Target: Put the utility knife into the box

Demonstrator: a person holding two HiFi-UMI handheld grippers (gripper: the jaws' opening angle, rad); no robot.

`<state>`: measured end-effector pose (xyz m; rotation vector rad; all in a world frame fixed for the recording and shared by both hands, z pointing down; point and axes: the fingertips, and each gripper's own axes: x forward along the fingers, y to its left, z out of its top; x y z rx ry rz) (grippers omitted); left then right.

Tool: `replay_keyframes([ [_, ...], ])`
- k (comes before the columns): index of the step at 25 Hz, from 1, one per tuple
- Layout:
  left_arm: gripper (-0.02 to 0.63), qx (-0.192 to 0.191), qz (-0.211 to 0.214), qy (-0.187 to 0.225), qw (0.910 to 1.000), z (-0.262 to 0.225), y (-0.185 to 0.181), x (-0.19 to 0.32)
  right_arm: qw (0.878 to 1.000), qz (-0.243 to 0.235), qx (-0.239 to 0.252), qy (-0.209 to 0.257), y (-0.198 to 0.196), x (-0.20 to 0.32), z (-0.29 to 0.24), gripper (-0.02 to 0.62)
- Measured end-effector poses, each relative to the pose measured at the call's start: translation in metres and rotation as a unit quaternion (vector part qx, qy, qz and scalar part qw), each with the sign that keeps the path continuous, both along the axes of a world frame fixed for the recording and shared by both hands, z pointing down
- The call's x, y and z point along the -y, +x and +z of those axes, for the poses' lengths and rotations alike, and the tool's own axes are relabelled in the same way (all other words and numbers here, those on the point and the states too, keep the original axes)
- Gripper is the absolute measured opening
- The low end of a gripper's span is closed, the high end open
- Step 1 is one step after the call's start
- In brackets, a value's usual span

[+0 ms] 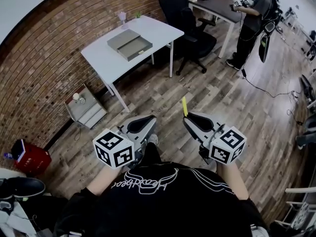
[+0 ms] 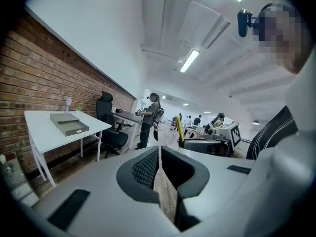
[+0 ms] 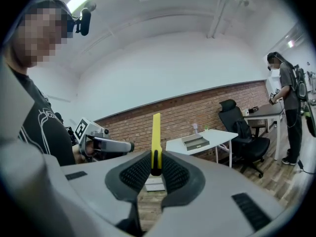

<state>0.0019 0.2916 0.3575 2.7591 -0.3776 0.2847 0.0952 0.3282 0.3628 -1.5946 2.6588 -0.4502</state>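
The yellow utility knife (image 1: 184, 106) stands up out of my right gripper (image 1: 190, 118), which is shut on its lower end; in the right gripper view the knife (image 3: 156, 135) rises between the ribbed pads (image 3: 139, 171). The open grey box (image 1: 130, 44) lies on a white table (image 1: 111, 63) some way ahead, beside the brick wall. It also shows small as the box (image 3: 196, 142) in the right gripper view and the box (image 2: 69, 123) in the left gripper view. My left gripper (image 1: 146, 121) is held at waist height over the wooden floor, jaws together with nothing in them.
A black office chair (image 1: 190, 28) stands right of the white table, with a dark desk (image 1: 217, 4) behind it. Another person (image 1: 253, 19) stands at that desk. A small grey shelf unit (image 1: 86, 107) and a red box (image 1: 30, 158) sit by the wall at left.
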Motion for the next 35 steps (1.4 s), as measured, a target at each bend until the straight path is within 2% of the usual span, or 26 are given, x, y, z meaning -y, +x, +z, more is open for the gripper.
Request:
replay_keyframes([
  [7,0.041,0.008,0.000,-0.022,0.9997,0.013,0.008,0.085,0.999,0.012,-0.006,-0.033,0.011,0.083,0.022,0.066],
  [17,0.041,0.012,-0.026,-0.073,0.9969,0.035,0.000,0.253,0.997,0.007,-0.007,-0.083,0.009,0.245,0.039,0.066],
  [22,0.041,0.019,-0.040,-0.082,0.9956,0.047,-0.014,0.325,0.996,-0.012,-0.022,-0.090,-0.004,0.324,0.040,0.066],
  [27,0.041,0.020,-0.049,-0.090,0.9946,0.055,-0.024,0.371,0.995,-0.021,-0.037,-0.093,-0.012,0.374,0.038,0.066],
  [35,0.041,0.016,-0.053,-0.083,0.9950,0.057,-0.026,0.406,0.992,-0.031,-0.059,-0.103,-0.014,0.418,0.047,0.066],
])
